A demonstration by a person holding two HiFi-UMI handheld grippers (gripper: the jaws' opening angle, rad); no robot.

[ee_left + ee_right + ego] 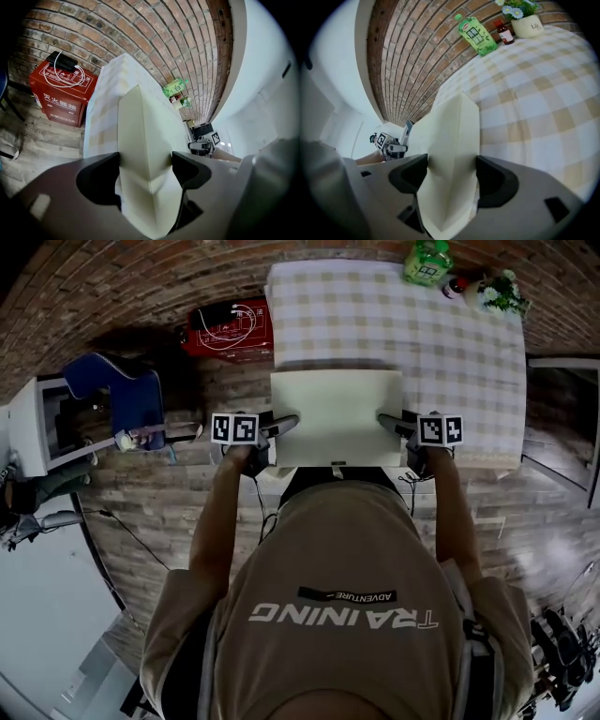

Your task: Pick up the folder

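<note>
Head view: from above the person, steeply down, mid-distance over the checked tablecloth [450, 343]. Left gripper view: close, along its jaws, facing the right gripper [199, 146]. Right gripper view: mirrored, facing the left gripper [396, 147]. All share the folder [336, 416].

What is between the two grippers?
The folder, its side edges sitting between the jaws of the left gripper and right gripper; the head view shows it.

The folder [336, 418] looks like smooth, matt cream card; the tablecloth [441, 334] is matt woven check cloth. At the folder's ten o'clock a red box [230, 329] shows a slight sheen; at one o'clock a bottle [427, 261] is glossy plastic. The wall [408, 56] is rough brick, the floor [47, 145] wood planks. The left gripper [143, 171] and right gripper [452, 176] have matt dark plastic jaws.
</note>
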